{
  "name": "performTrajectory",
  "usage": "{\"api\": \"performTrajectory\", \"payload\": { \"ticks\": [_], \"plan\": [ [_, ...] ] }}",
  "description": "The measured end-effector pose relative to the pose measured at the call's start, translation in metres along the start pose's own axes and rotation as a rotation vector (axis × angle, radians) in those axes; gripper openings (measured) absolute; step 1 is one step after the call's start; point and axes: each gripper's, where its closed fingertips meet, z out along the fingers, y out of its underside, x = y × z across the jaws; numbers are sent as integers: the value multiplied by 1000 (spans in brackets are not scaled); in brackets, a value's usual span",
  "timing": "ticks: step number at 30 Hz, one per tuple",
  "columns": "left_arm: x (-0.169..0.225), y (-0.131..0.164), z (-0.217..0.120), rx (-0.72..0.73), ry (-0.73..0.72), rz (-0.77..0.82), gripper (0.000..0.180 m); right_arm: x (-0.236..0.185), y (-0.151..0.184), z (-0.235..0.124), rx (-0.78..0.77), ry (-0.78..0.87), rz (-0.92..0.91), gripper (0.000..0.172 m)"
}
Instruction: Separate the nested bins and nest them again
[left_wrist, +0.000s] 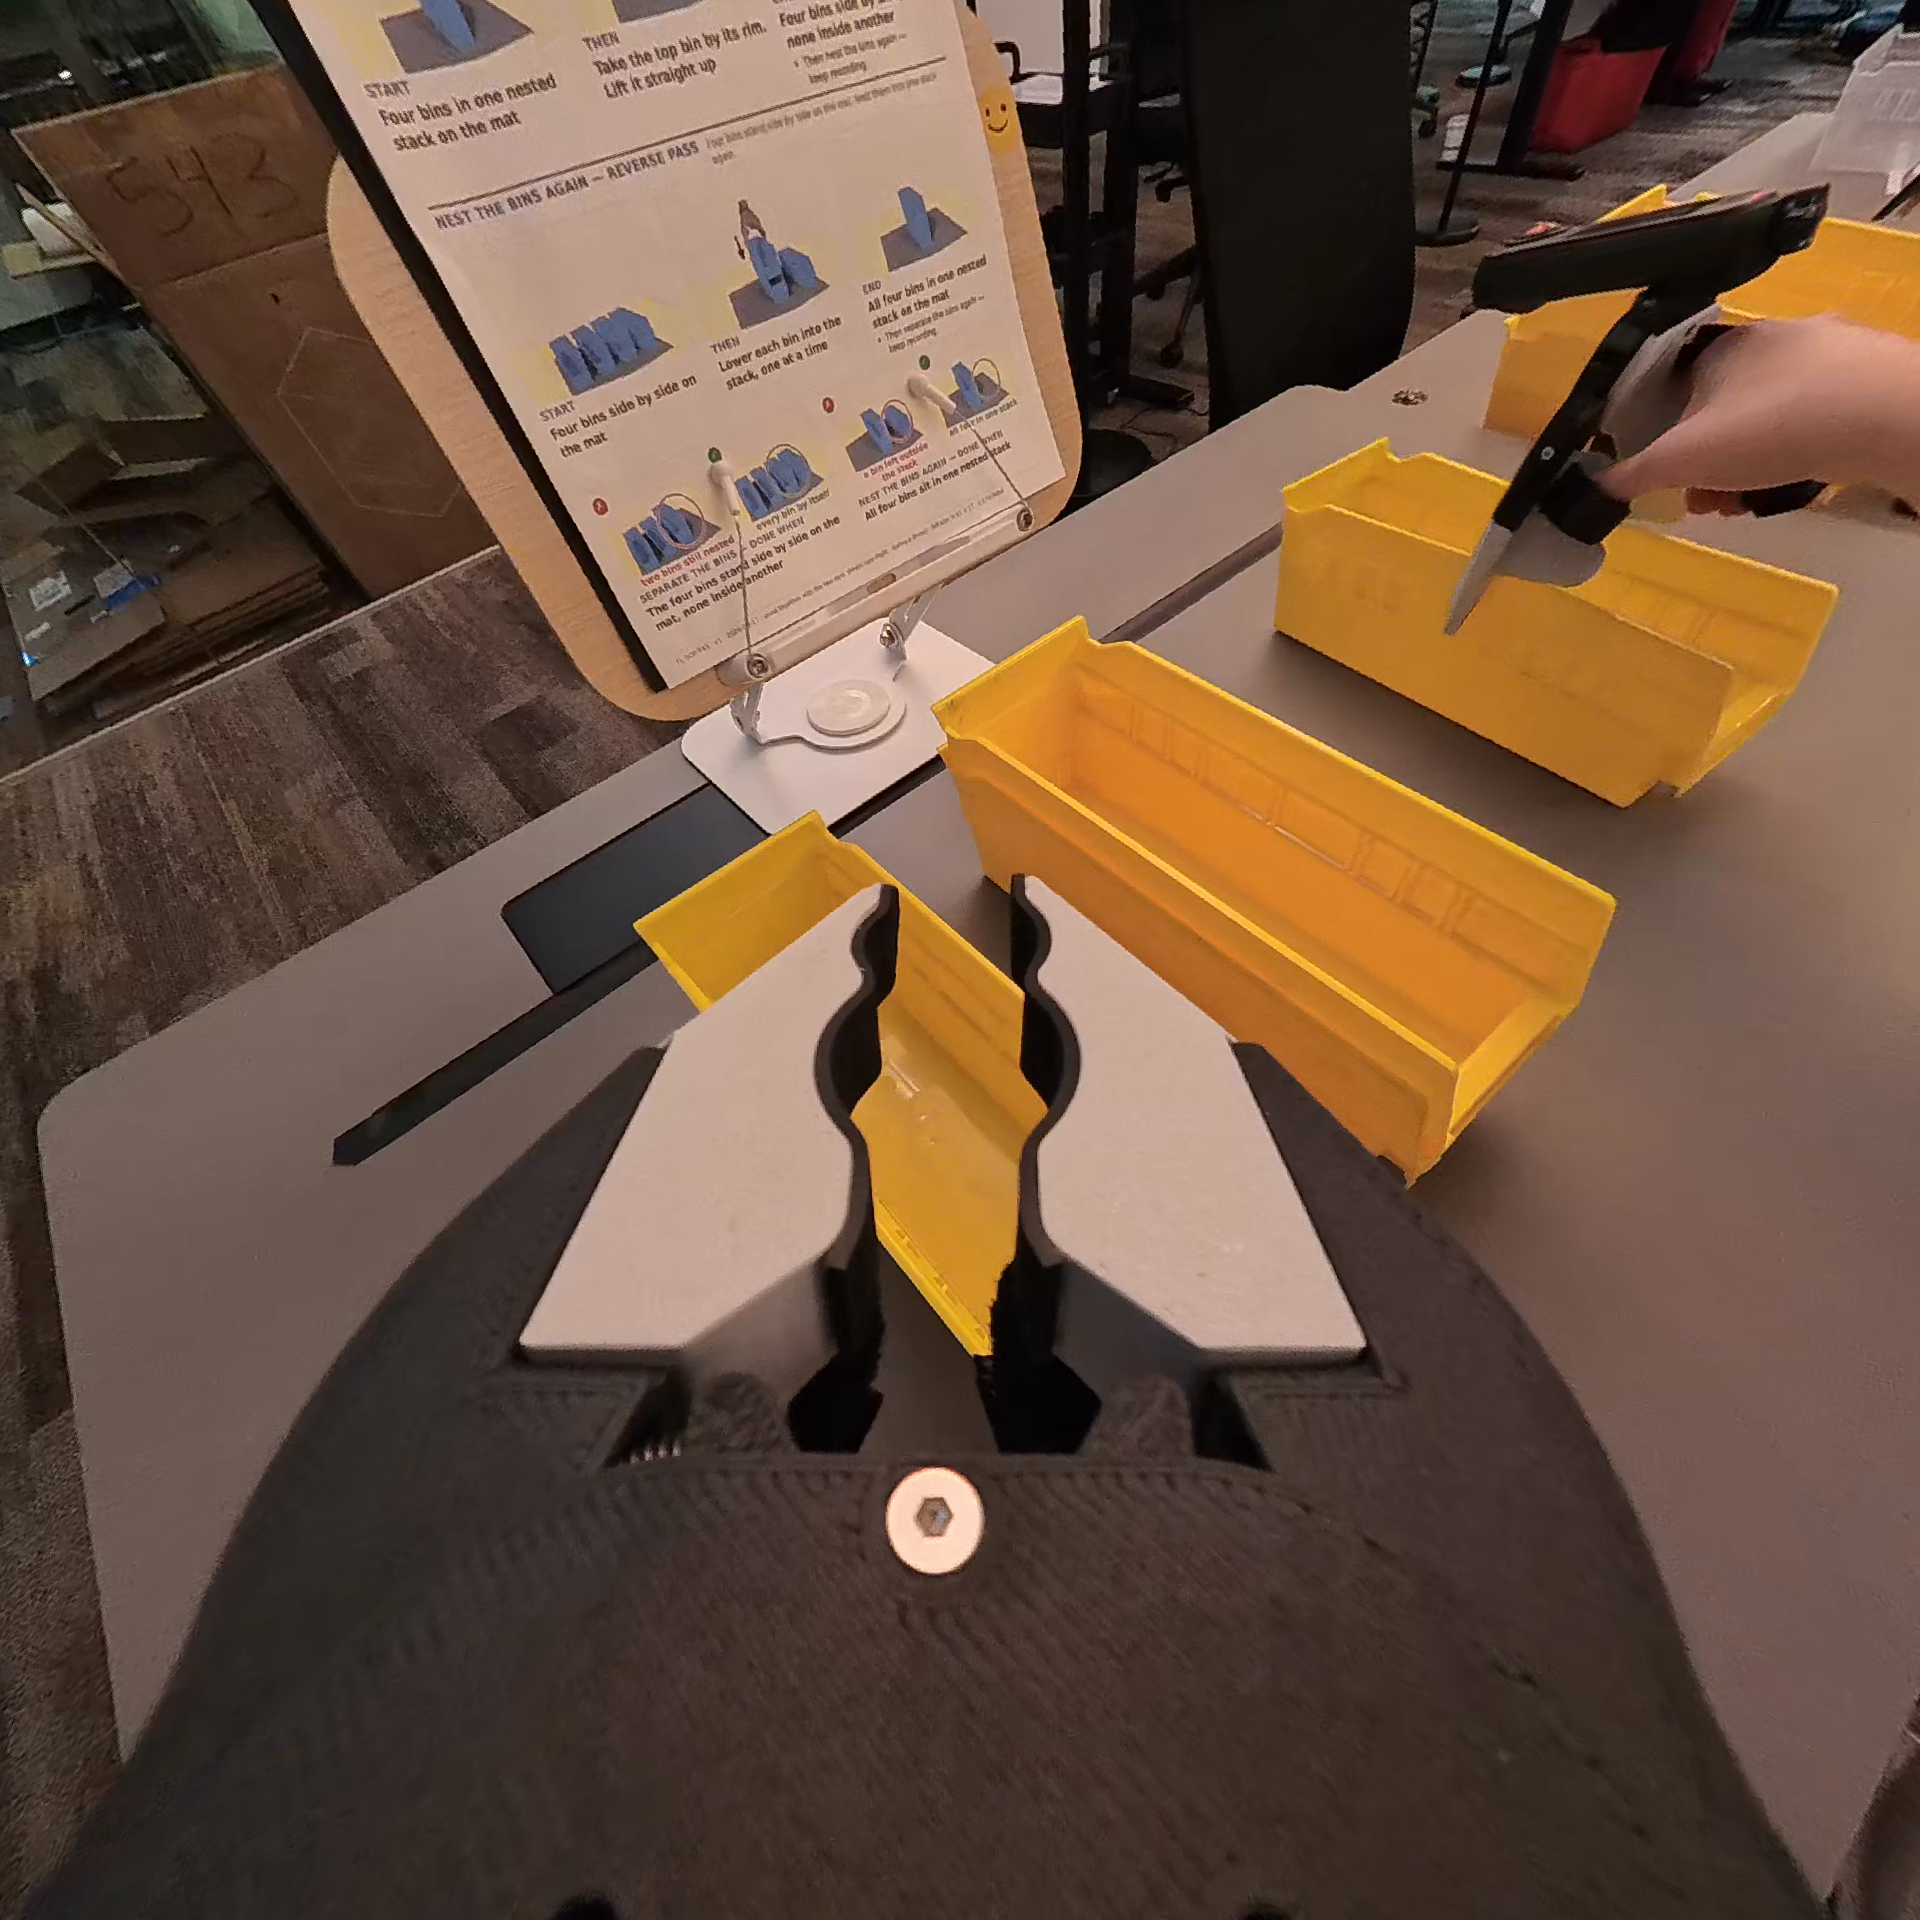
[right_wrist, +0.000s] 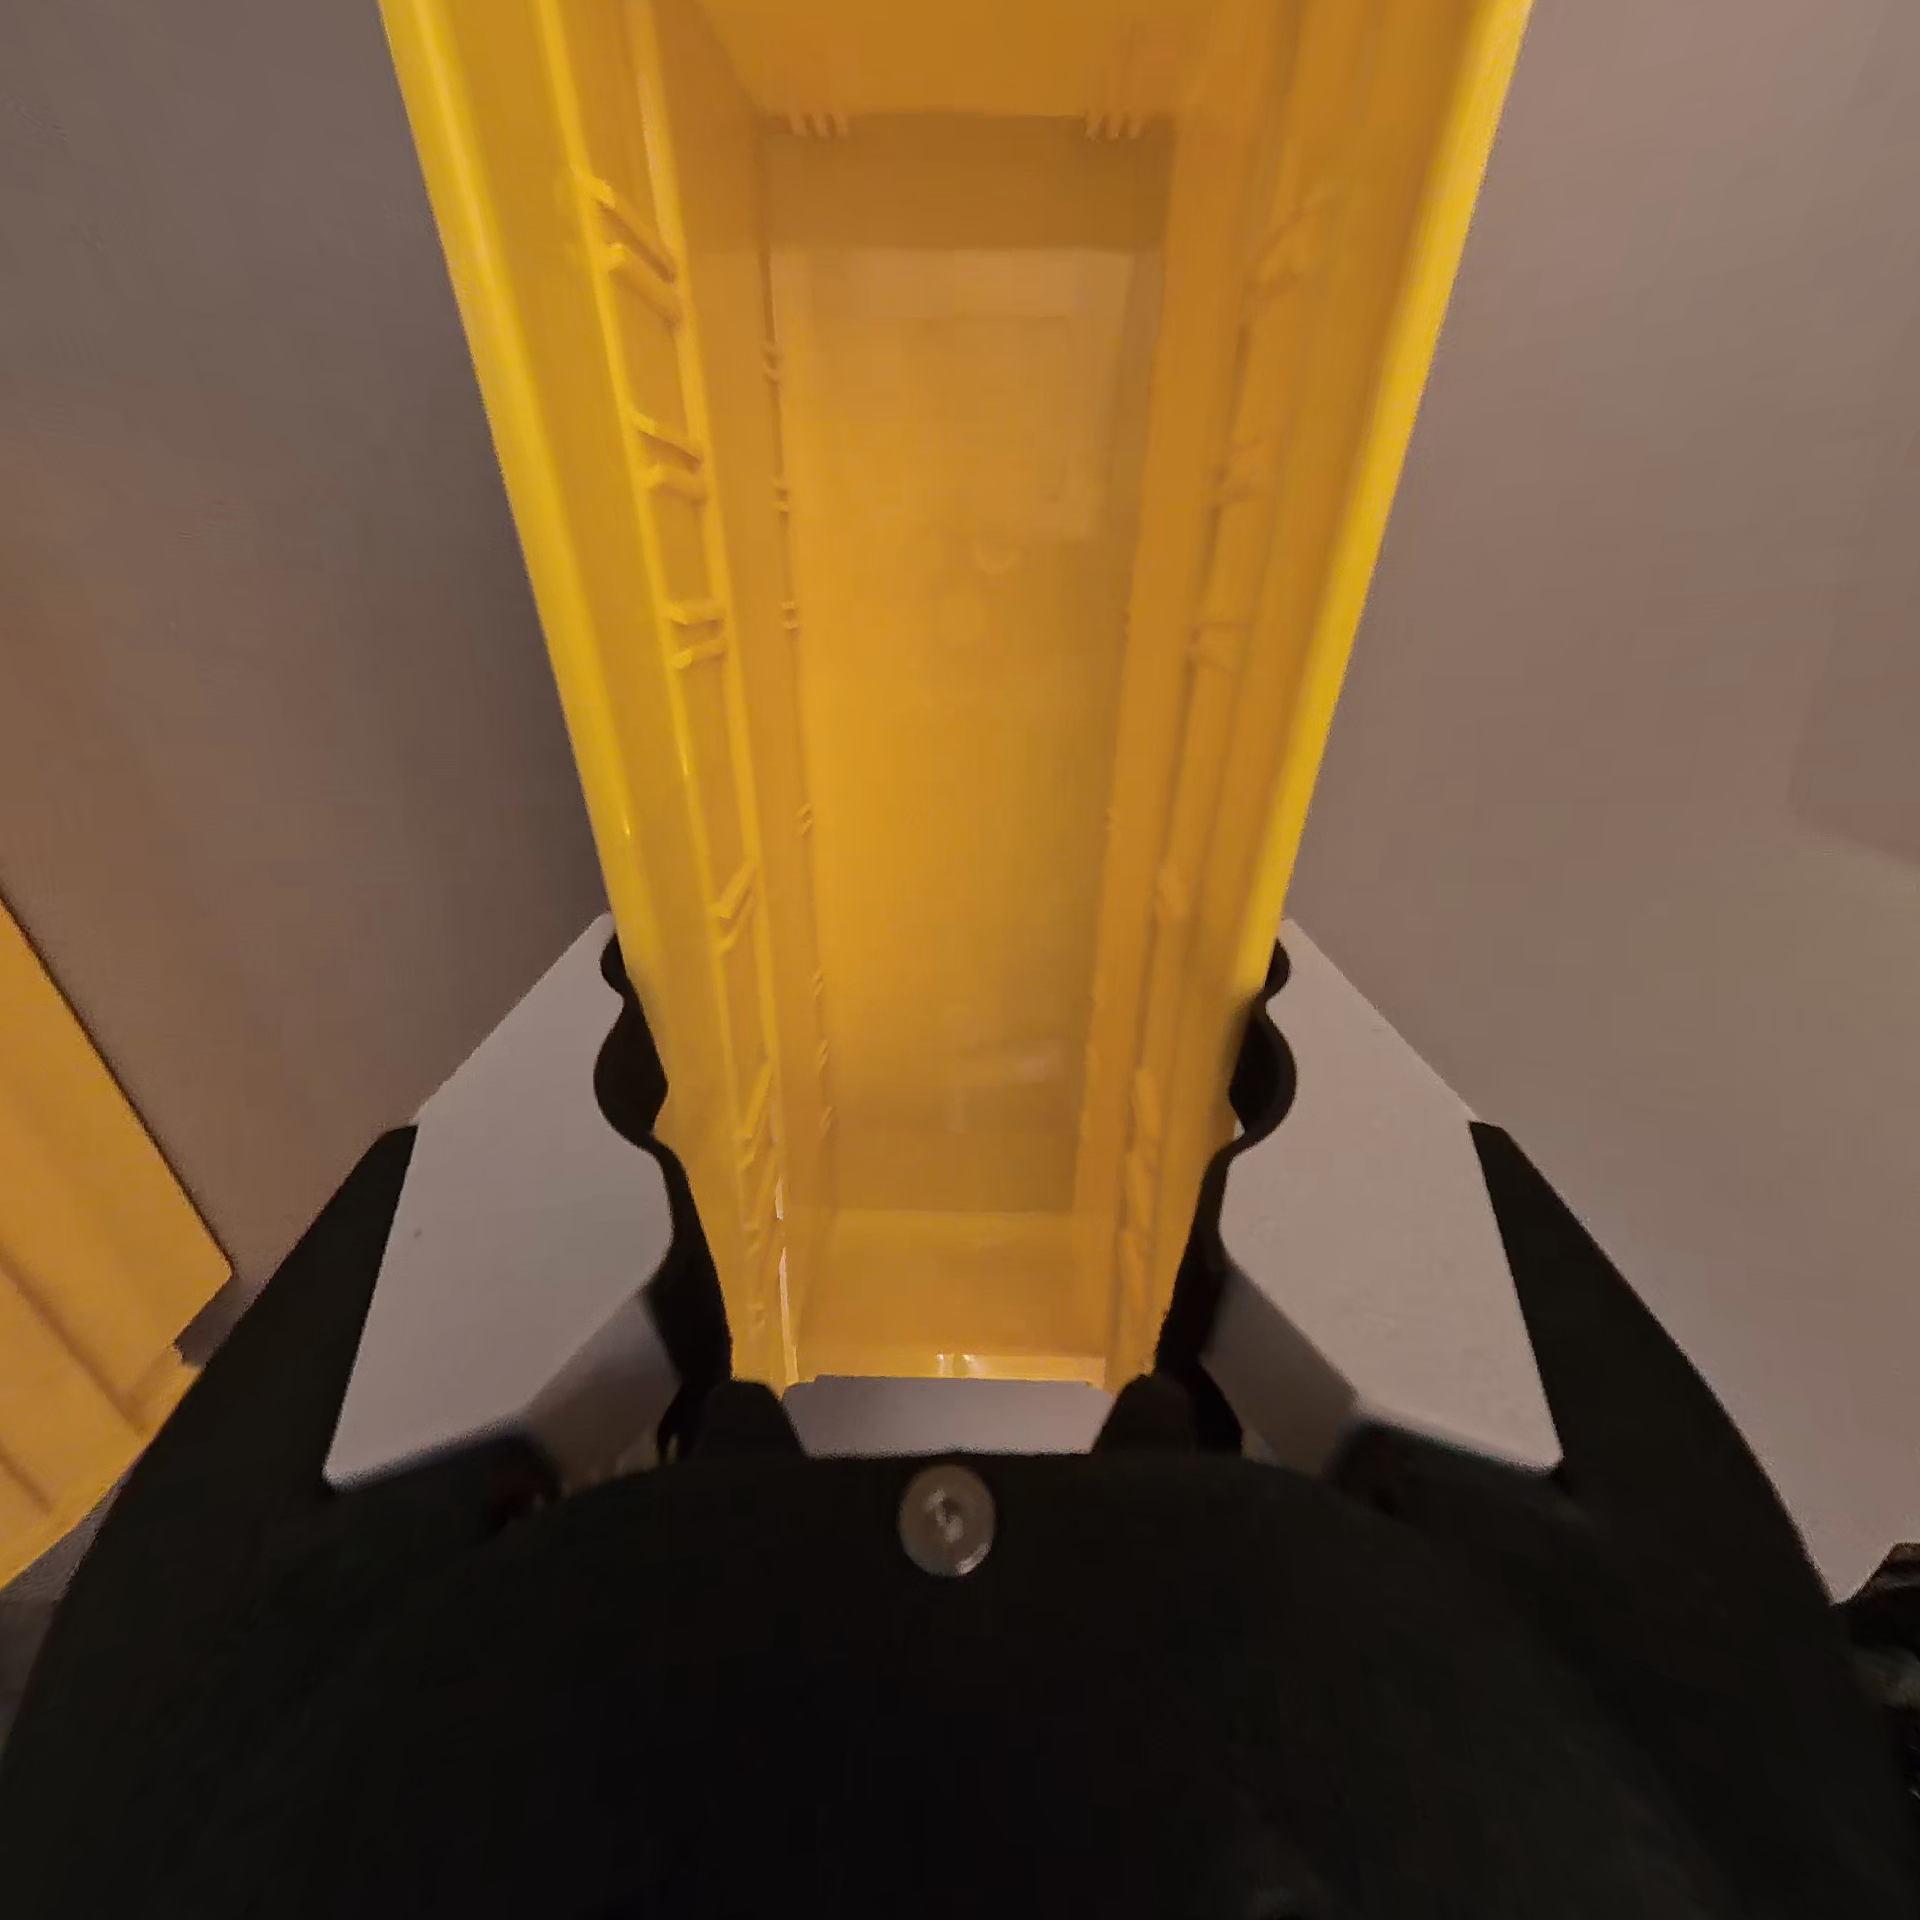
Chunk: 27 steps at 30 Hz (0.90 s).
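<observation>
Left hand-held gripper (left_wrist: 951, 904): nearest of all, in front of the paper stand (left_wrist: 727, 364). Its jaws stood released, astride one long wall of the nearest bin (left_wrist: 748, 914), one finger inside and one outside, probably lined up for a rim pinch.
Nearest bin: stood alone on the desk (left_wrist: 1714, 1143), just in front of the stand's base, so it looked already separated.
Middle bin (left_wrist: 1195, 914): just right of the stand's base, open side up and apart from its neighbours, leaving room for fingers.
Right hand-held gripper (right_wrist: 945, 945): well right of the stand. It spanned the far bin (left_wrist: 1558, 686) across its width, pads clamped on both long walls, which I judged kept the bin level.
Other yellow bins (left_wrist: 1849, 281): farthest right of the stand, not in play.
</observation>
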Motion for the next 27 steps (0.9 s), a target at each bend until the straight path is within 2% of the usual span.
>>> {"api": "performTrajectory", "payload": {
  "ticks": [1, 10, 15, 22, 27],
  "plan": [
    [0, -1, -1, 4, 1, -1, 20, -1, 2, -2, -1, -10, 0, 112],
    [1, -5, -8, 36, 18, -8, 20, -28, 27, -37, -9, -33, -40, 107],
    [7, -9, -14, 61, 35, 6, 19, -62, 38, -76, 2, -55, -71, 107],
    [13, -12, -23, 81, 58, 10, 20, -158, 45, -156, 111, -41, -156, 112],
    [15, -11, -36, 98, 66, 17, 20, -240, 41, -171, 146, -100, -196, 113]
  ]
}}
